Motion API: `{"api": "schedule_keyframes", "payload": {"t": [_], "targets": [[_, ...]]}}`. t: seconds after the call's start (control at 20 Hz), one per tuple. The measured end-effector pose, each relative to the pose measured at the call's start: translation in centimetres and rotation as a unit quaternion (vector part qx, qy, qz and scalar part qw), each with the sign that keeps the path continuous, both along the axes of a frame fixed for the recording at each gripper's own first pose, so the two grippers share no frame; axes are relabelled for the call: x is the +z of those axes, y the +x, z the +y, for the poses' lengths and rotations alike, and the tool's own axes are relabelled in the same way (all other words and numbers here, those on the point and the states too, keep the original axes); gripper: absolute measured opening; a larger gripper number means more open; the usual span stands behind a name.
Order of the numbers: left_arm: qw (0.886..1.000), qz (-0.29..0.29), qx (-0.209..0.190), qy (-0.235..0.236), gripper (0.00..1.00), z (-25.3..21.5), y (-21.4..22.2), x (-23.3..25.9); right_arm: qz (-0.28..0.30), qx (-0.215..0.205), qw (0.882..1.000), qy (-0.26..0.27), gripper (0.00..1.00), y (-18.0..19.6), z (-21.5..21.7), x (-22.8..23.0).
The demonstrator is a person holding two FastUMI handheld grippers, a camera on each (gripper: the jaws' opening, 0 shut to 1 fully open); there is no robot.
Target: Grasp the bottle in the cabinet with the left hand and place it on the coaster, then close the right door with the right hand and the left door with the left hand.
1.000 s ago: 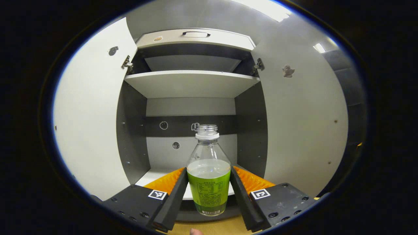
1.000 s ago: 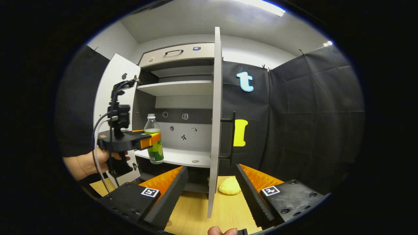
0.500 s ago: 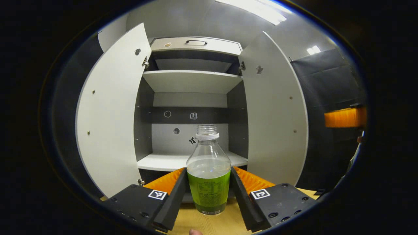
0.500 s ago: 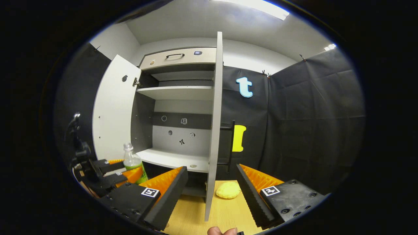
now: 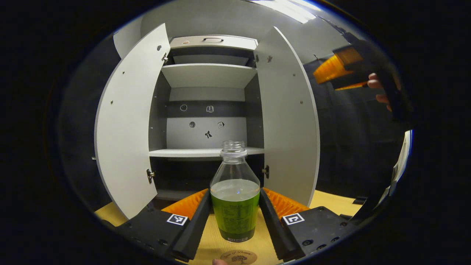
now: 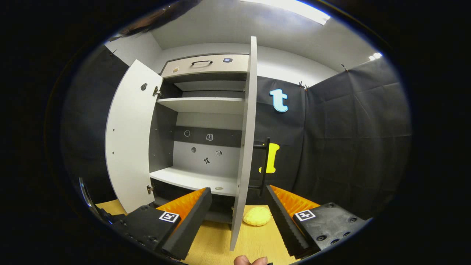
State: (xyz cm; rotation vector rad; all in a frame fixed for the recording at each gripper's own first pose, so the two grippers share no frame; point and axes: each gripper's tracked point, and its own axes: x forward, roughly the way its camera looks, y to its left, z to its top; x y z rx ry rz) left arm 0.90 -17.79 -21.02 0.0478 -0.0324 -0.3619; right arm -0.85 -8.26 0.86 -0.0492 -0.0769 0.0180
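A clear capless bottle (image 5: 235, 206) with a green label and some liquid stands upright between my left gripper's fingers; the left gripper (image 5: 235, 191) is shut on it. The bottle hangs low over the wooden table, just beyond a round brown coaster (image 5: 238, 256) at the view's bottom edge. Behind it the cabinet stands with its left door (image 5: 127, 121) and right door (image 5: 289, 121) both swung open. My right gripper (image 6: 238, 189) is open with nothing in it, facing the right door's edge (image 6: 244, 154) and its black handle (image 6: 265, 165). A hand holds that gripper (image 5: 335, 70) at the left gripper view's upper right.
A yellow lumpy object (image 6: 257, 216) lies on the wooden table (image 6: 217, 239) just right of the right door's edge. The lower shelf (image 6: 191, 178) is bare apart from a small round mark. A drawer with a handle (image 6: 200, 63) tops the cabinet.
My left gripper has pulled the bottle out of the cabinet, back and down towards the table, and the coaster has come into view. The right gripper has stayed nearly still and open.
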Motion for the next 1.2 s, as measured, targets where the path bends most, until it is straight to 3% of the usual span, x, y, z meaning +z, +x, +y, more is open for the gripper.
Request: {"api": "schedule_keyframes", "payload": {"t": [0.45,0.9,1.0,1.2], "targets": [[0.998,0.051,-0.009,-0.037,0.79,0.7,-0.2,-9.1,0.001,-0.034,0.999,-0.029,0.97,1.3,-1.6,-0.6],[0.997,0.064,-0.031,-0.013,0.79,0.4,-0.5,-12.7,0.021,-0.026,0.999,-0.039,0.98,1.4,-0.4,-1.6],[0.997,0.073,-0.033,0.0,0.81,0.2,-0.7,-13.4,0.021,-0.029,0.999,-0.033,0.98,1.2,-0.4,-1.5],[0.995,0.088,-0.038,0.003,0.95,0.6,-0.9,-13.5,0.022,-0.033,0.999,-0.032,0.98,0.7,-0.4,-1.6]]}}
